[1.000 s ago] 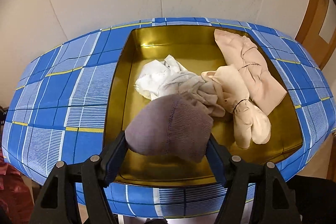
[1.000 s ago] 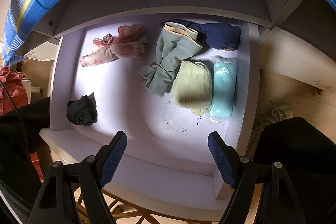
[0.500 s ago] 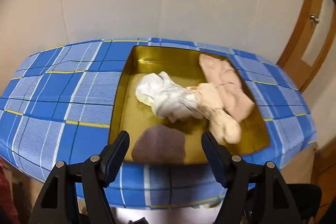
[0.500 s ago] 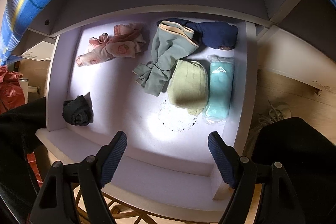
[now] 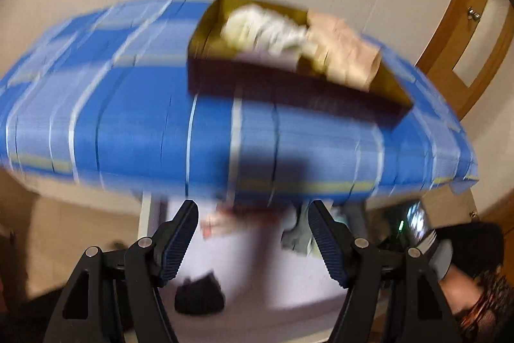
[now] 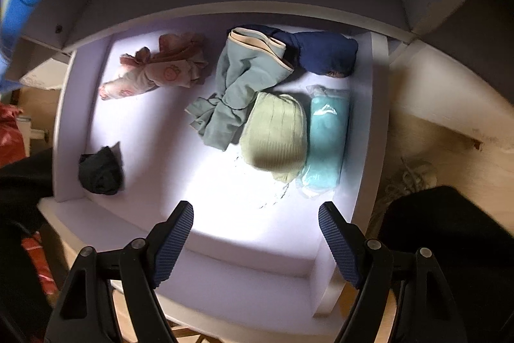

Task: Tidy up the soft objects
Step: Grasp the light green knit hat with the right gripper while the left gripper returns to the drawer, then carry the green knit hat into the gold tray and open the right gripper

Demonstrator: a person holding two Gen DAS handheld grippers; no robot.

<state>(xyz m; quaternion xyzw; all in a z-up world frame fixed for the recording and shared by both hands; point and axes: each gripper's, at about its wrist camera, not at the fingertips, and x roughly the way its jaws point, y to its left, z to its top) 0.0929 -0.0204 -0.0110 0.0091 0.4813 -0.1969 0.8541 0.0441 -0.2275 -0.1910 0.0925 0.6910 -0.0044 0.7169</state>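
While both grippers stand released, nothing between pads: right gripper [image 6: 256, 219] hovers over white drawer [image 6: 379, 130]; green knit hat [image 6: 275, 134] beside teal pack [image 6: 329, 139], bare floor front-left. Left gripper [image 5: 252, 221], blurred, faces gold tray [image 5: 205, 31] holding pale socks [image 5: 266, 28].

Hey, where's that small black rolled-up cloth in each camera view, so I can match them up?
Left wrist: black cloth at bottom centre, blurred, between the open left gripper's fingers.
Right wrist: black cloth at the left, in the white drawer's near-left corner.
Shared landmark: the pink garment.
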